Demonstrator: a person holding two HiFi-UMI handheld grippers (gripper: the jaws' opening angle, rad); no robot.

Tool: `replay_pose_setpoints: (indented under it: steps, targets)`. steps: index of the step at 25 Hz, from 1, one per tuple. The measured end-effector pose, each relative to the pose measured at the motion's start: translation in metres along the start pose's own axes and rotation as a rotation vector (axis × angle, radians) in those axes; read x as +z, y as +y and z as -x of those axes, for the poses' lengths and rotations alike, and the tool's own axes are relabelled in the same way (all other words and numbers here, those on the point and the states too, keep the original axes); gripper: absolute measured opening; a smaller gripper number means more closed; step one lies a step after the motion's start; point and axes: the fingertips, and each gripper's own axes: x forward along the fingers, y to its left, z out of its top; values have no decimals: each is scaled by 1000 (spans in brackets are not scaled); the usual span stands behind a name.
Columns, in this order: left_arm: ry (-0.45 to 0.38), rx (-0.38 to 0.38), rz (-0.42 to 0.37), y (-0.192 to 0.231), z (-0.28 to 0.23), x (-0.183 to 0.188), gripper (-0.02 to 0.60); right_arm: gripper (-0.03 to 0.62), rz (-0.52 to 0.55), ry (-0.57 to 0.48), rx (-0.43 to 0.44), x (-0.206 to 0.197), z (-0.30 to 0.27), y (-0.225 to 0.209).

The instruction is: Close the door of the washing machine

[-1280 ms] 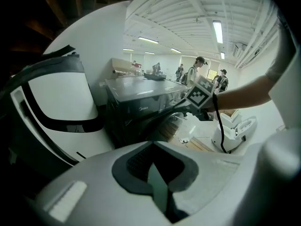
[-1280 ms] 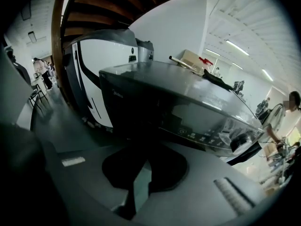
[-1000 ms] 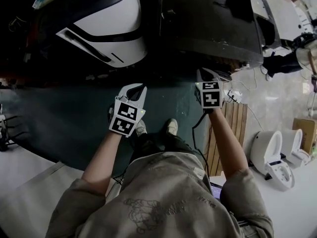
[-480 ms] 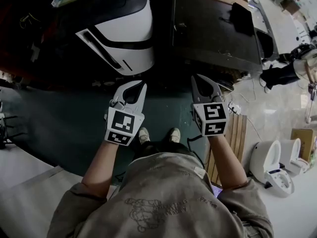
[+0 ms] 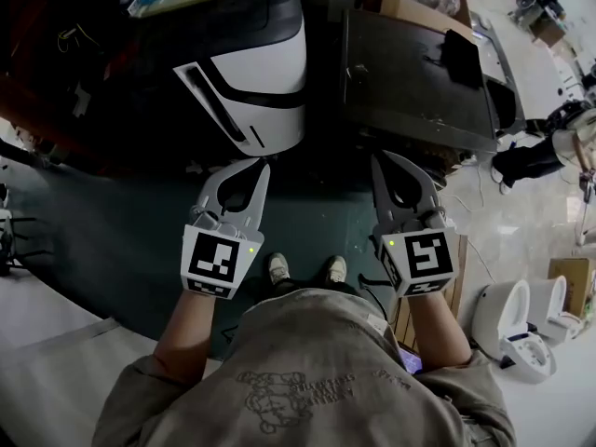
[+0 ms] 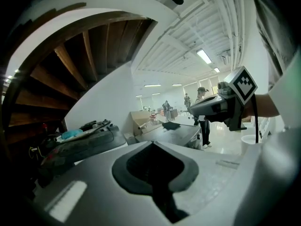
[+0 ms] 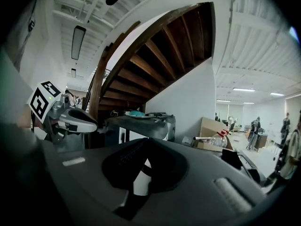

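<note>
The washing machine (image 5: 265,82), white with a dark top and a dark stripe, stands straight ahead of me on the dark floor; which part is its door I cannot make out. My left gripper (image 5: 258,166) is shut and empty, its tips just short of the machine's lower front. My right gripper (image 5: 382,156) is also shut and empty, further right, in front of the dark table. The left gripper view shows its jaws (image 6: 153,144) closed, with the machine's cluttered top (image 6: 80,142) to the left. In the right gripper view the jaws (image 7: 146,139) are closed and point at the machine (image 7: 141,121).
A dark table (image 5: 419,73) stands right of the machine, with a cardboard box (image 5: 419,12) behind it. White toilets (image 5: 521,315) and a wooden slat panel (image 5: 456,250) are on the pale floor at right. My shoes (image 5: 279,268) stand between the grippers. A wooden staircase (image 7: 155,65) rises overhead.
Both grippers have come lower and nearer to my body, their marker cubes now facing up. The washing machine and table have shifted right and down in the head view.
</note>
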Motion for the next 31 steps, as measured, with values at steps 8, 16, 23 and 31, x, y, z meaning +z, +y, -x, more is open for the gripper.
replay_pose_setpoints:
  steps: [8, 16, 23, 31]
  targets:
    - [-132, 46, -40, 23, 43, 43, 0, 28, 108, -103, 41, 54, 11, 33]
    - [-161, 85, -50, 41, 70, 51, 0, 28, 108, -180, 85, 88, 15, 62]
    - [-179, 81, -61, 51, 81, 52, 0, 28, 76, -208, 105, 102, 7, 74]
    - [-175, 78, -73, 66, 82, 48, 0, 28, 80, -202, 99, 105, -2, 82]
